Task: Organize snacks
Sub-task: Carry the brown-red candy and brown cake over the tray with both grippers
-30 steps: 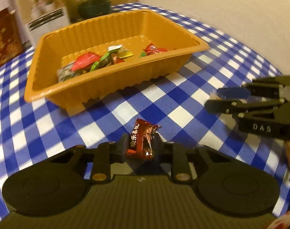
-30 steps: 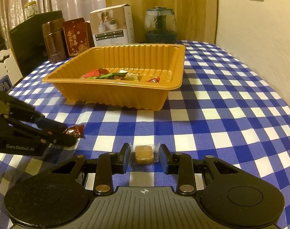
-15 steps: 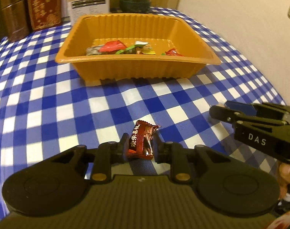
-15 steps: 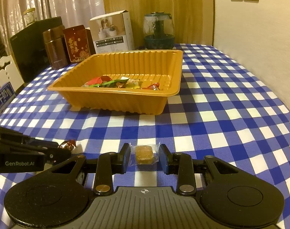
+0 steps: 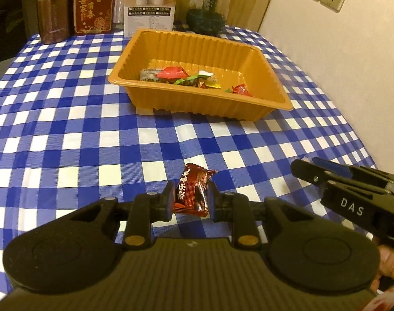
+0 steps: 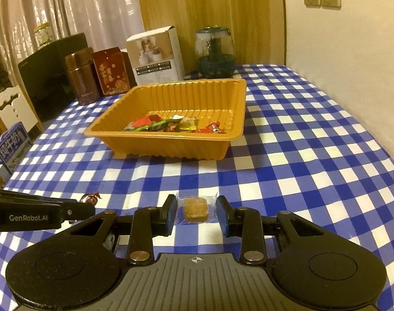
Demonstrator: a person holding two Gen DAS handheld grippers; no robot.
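Note:
My left gripper (image 5: 190, 198) is shut on a dark red wrapped candy (image 5: 193, 190), held above the checked cloth. My right gripper (image 6: 196, 211) is shut on a clear-wrapped amber candy (image 6: 195, 208), its wrapper edges pinched between the pads. An orange plastic tray (image 5: 272, 77) (image 6: 238, 108) stands ahead of both grippers, with several wrapped sweets (image 5: 180, 75) (image 6: 171, 125) lying in it. The right gripper shows from the side at the right edge of the left wrist view (image 5: 300, 167). The left one (image 6: 89, 203) enters the right wrist view from the left, candy (image 6: 91, 198) at its tip.
At the table's far end stand a brown canister (image 5: 53, 15), a red tin (image 5: 94, 6), a white carton (image 5: 151, 2) and a glass jar (image 5: 208, 9). A milk carton (image 6: 11, 149) sits at the left edge. A wall runs along the right side.
Both grippers have risen off the cloth with their candies. The left view has rolled level and drawn back, so the tray looks farther and more of the table's far end shows.

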